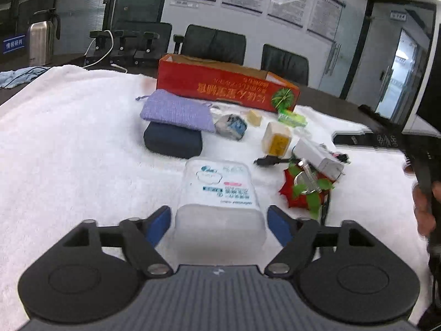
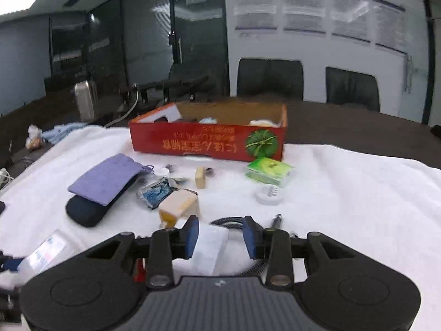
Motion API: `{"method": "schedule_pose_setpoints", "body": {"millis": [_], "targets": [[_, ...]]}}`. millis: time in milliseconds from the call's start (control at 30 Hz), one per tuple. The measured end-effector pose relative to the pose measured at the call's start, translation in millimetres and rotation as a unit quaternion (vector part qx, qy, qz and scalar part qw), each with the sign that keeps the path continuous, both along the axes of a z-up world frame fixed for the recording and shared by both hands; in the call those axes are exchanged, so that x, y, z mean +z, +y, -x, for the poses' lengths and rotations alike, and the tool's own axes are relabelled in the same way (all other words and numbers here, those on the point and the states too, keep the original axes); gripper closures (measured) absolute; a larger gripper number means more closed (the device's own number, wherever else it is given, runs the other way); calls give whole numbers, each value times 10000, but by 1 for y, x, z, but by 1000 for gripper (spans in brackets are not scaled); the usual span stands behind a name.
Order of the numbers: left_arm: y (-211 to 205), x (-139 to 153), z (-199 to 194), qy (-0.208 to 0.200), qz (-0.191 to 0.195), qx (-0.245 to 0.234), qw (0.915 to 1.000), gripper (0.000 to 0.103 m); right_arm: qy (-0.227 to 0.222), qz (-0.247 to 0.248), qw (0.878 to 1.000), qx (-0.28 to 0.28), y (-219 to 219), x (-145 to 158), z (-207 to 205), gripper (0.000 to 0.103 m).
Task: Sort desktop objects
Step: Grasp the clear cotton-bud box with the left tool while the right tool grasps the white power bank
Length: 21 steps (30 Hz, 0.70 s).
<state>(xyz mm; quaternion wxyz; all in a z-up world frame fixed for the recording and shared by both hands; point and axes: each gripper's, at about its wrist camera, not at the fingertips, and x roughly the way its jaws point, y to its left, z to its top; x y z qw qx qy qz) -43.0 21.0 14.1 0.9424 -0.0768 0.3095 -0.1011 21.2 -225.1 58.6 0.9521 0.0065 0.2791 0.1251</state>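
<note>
1. Thing in hand for the left tongs (image 1: pixel 219 224): a clear plastic box (image 1: pixel 220 193) w/ printed label, lying on the white towel (image 1: pixel 69 138) over the tabletop, well short of the red cardboard box (image 1: pixel 226 85) at the far edge.
2. Handling, my guess: stiff, light, smooth-walled, so prob. slippery. Best taken across its two long side walls near the close end, squeeze moderate; thin plastic may flex or pop out.
3. Left tongs spread wide; the box's near end sits between the blue pads (image 1: pixel 158 220), a small gap on each side, no pinch visible yet.
4. Right tongs (image 2: pixel 220 235) partly spread, holding nothing. A white charger block (image 2: pixel 209 245) lies just beside the left pad, partly behind it; a braided cable (image 2: pixel 228 220) runs across the gap beyond the tips.
5. Charger looks hard, compact, a bit heavier; grip its flat faces, not the cable.
6. Other clutter nearby: purple pouch (image 2: pixel 106 178) on a dark case (image 2: pixel 88 215), green tissue pack (image 2: pixel 268 171).
7. The red box already holds a few items, so it's the likely drop spot.
</note>
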Motion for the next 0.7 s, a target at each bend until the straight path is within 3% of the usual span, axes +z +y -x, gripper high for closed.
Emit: {"method": "schedule_pose_setpoints", "body": {"millis": [133,200,333,367,433,533,700], "targets": [[-3,4,-10,-30,-19,-213,9998,19,221,-536,9983,-2,-14,-10,31,69],[-8,2,-20,22,-214,-225,9995,19,212,-496,9985,-125,-11,-14,33,67],[-20,-12,-29,223,-591,-272,9976,23,89,-352,9991,-224,11,-15,18,39],[-21,-14,-26,142,-634,-242,9976,28,79,-326,9993,-171,18,-17,14,38],[-18,-14,-25,74,-607,-150,9980,35,105,-74,9999,-33,36,-23,0,38],[-10,-14,-25,63,-337,-137,9993,35,215,300,9990,-262,51,-34,-20,48],[-7,-3,-12,-122,-177,-190,9996,35,183,247,9992,-263,43,-28,-10,49]]}}
